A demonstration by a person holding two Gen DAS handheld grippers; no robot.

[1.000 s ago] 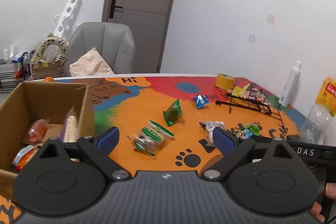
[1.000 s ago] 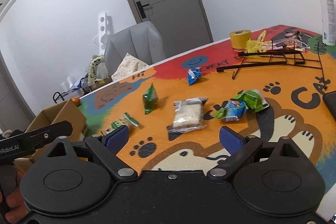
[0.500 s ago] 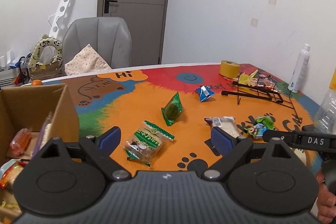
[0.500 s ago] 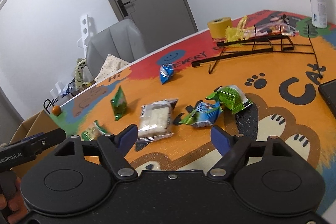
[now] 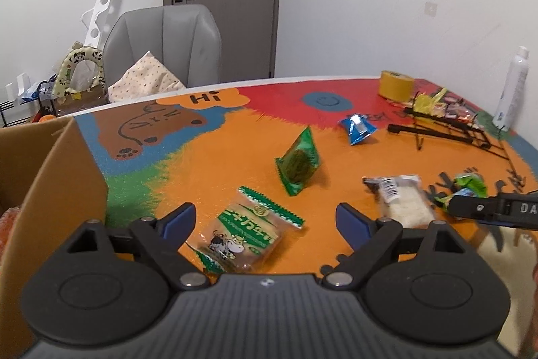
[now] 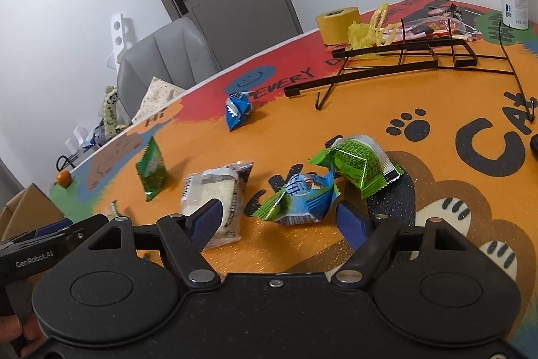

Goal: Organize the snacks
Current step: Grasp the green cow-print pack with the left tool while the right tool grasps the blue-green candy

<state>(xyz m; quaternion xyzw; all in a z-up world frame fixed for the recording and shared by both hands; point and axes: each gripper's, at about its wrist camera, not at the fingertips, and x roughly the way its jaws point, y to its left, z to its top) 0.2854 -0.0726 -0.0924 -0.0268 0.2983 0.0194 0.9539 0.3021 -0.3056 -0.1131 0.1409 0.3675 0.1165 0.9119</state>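
1. Green-and-white plastic wraps the cow-print snack packet (image 5: 247, 232), which lies flat on the orange part of the desk (image 5: 215, 157), just ahead of the left claw (image 5: 265, 221) and between its blue pads.
2. The left claw stands wide open and holds nothing; its pads are clear of the packet on both sides.
3. To do this pickup well, I judge that the left claw should come lower until the pads bracket the packet's middle, then close gently, since the film looks crinkly and may slip.
4. The packet's long axis runs diagonally in the left wrist view, from near-left to far-right, with one zigzag green seal pointing away toward the upright green pouch (image 5: 297, 165).
5. Squaring the pads across the short side should give a firmer hold than pinching a corner.
6. The right claw (image 6: 277, 219) has just been closing partway, yet it grips nothing: the blue-and-green wrapper (image 6: 297, 199) lies between its pads, untouched as far as I can tell.
7. That wrapper is crumpled, its long axis running roughly left to right across the right wrist view.
8. The cardboard box (image 5: 50, 190), just left of the left claw, looks the likely destination.
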